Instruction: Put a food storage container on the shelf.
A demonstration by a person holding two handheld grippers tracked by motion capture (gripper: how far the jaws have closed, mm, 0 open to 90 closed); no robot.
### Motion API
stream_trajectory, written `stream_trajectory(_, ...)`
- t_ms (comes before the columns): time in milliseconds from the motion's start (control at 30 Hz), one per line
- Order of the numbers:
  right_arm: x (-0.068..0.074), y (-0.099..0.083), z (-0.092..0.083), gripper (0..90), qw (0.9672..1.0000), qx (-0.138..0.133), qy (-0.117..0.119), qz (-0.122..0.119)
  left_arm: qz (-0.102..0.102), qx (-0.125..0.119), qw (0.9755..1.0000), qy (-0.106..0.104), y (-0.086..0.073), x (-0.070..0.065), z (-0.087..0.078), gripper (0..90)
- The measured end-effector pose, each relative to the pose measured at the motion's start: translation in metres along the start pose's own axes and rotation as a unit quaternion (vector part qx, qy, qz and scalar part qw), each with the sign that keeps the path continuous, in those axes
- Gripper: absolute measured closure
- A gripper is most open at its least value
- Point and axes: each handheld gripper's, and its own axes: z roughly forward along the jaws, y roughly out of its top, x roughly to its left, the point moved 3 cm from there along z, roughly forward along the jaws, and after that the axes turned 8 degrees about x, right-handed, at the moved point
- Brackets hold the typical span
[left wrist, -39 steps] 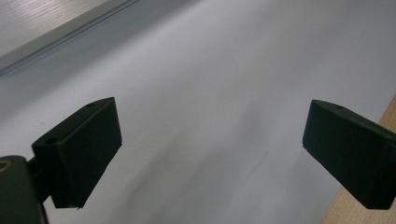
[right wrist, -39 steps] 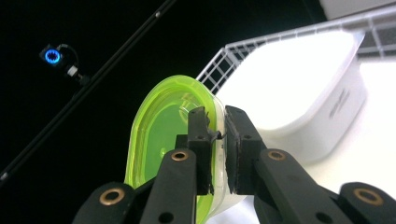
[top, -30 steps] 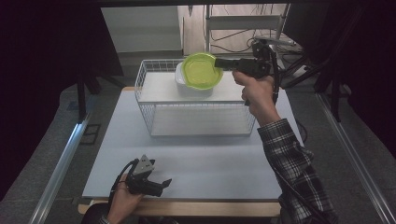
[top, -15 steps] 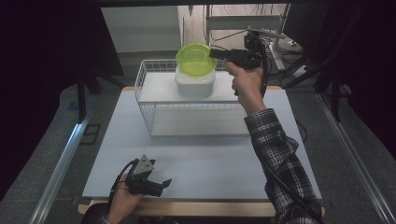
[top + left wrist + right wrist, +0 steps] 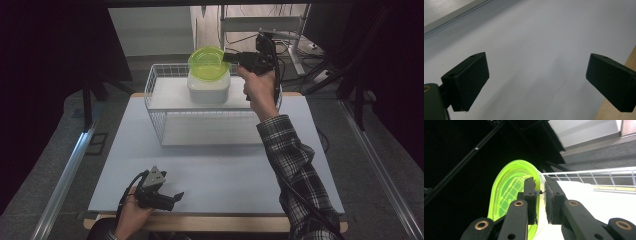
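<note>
Light falls from above onto the pale counter (image 5: 215, 165), bright at its middle; the surroundings sink into black. Soft shadows, slight softness throughout, no harsh glare.

Right claw (image 5: 226, 57) clamped, raised; left claw (image 5: 176, 197) gaping, low

We see that the right gripper (image 5: 226, 57) now holds the green bowl (image 5: 208, 63) higher and a little farther back than one second ago. Before, the bowl sits low on the white container (image 5: 208, 86) in the wire basket (image 5: 165, 131); now it is tilted and raised, and we cannot tell if it touches the container's top. The right hand (image 5: 257, 87) moves with it, toward the far side of the table (image 5: 215, 175), and the plaid sleeve (image 5: 295, 170) reaches farther in over the table. The jaws clamp the bowl's rim as before.
</note>
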Motion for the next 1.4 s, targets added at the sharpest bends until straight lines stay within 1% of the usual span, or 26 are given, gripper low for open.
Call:
stream_trajectory(67, 0.002, 0.0, 0.001, 78.9, 0.9999, 0.001, -0.016, -0.006, 0.0, 0.0, 1.0, 0.0, 0.0, 0.0, 0.0, 4.4)
stream_trajectory(100, 0.002, 0.001, 0.002, 78.0, 0.9996, 0.002, -0.028, -0.01, 0.001, 0.001, 1.0, 0.0, 0.0, 0.0, 0.0, 4.4)
stream_trajectory(167, 0.002, 0.002, 0.003, 76.2, 0.9992, 0.002, -0.038, -0.011, -0.001, 0.0, 1.0, 0.0, 0.0, 0.0, 0.0, 4.4)
stream_trajectory(233, 0.0, 0.003, 0.005, 73.4, 0.9991, 0.002, -0.043, -0.007, -0.001, 0.0, 1.0, 0.0, 0.0, 0.0, 0.0, 4.4)
stream_trajectory(333, -0.001, 0.004, 0.007, 73.0, 0.9989, 0.001, -0.047, -0.005, 0.0, 0.0, 1.0, -0.001, 0.0, 0.0, 0.001, 4.4)
stream_trajectory(433, -0.003, 0.004, 0.009, 69.4, 0.9985, 0.005, -0.054, -0.006, 0.002, 0.002, 1.0, -0.001, 0.0, 0.0, 0.001, 4.4)
stream_trajectory(500, -0.005, 0.004, 0.01, 69.2, 0.9984, 0.006, -0.056, -0.004, 0.002, 0.003, 1.0, -0.002, 0.0, 0.0, 0.0, 4.4)
stream_trajectory(600, -0.007, 0.004, 0.011, 67.7, 0.9986, 0.006, -0.052, -0.002, 0.002, 0.002, 1.0, -0.001, 0.0, 0.0, 0.0, 4.4)
stream_trajectory(667, -0.007, 0.005, 0.011, 64.4, 0.9986, 0.005, -0.052, -0.004, 0.002, 0.002, 1.0, -0.001, 0.0, 0.0, 0.0, 4.4)
stream_trajectory(833, -0.005, 0.006, 0.011, 43.3, 0.9984, -0.002, -0.052, -0.024, 0.002, 0.002, 1.0, -0.001, 0.0, 0.0, 0.0, 4.4)
stream_trajectory(900, -0.005, 0.005, 0.011, 35.0, 0.998, -0.002, -0.05, -0.038, 0.002, 0.001, 1.0, -0.001, 0.0, 0.0, 0.0, 4.4)
stream_trajectory(1000, -0.005, 0.004, 0.012, 26.9, 0.9974, 0.002, -0.048, -0.053, 0.0, 0.002, 1.0, -0.002, 0.0, 0.0, 0.0, 4.4)
stream_trajectory(1067, -0.005, 0.002, 0.012, 24.1, 0.997, 0.003, -0.046, -0.063, -0.001, 0.002, 1.0, -0.004, 0.0, 0.0, 0.0, 4.6)
stream_trajectory(1167, -0.006, -0.001, 0.01, 20.0, 0.9956, 0.004, -0.041, -0.083, -0.004, 0.002, 1.0, -0.005, 0.0, 0.0, -0.001, 4.7)
stream_trajectory(1267, -0.007, -0.005, 0.008, 17.1, 0.9948, 0.01, -0.034, -0.095, -0.005, 0.003, 1.0, -0.007, 0.0, 0.0, -0.001, 4.8)
stream_trajectory(1300, -0.007, -0.007, 0.007, 16.5, 0.9947, 0.012, -0.031, -0.098, -0.008, 0.001, 0.9999, -0.008, 0.0, 0.0, -0.001, 4.8)
stream_trajectory(1367, -0.007, -0.012, 0.006, 15.0, 0.9934, 0.014, -0.028, -0.111, -0.008, 0.0, 0.9999, -0.008, 0.0, 0.001, -0.001, 4.8)
stream_trajectory(1400, -0.007, -0.014, 0.005, 14.1, 0.9932, 0.013, -0.026, -0.112, -0.008, 0.0, 0.9999, -0.008, 0.0, 0.001, -0.001, 4.8)
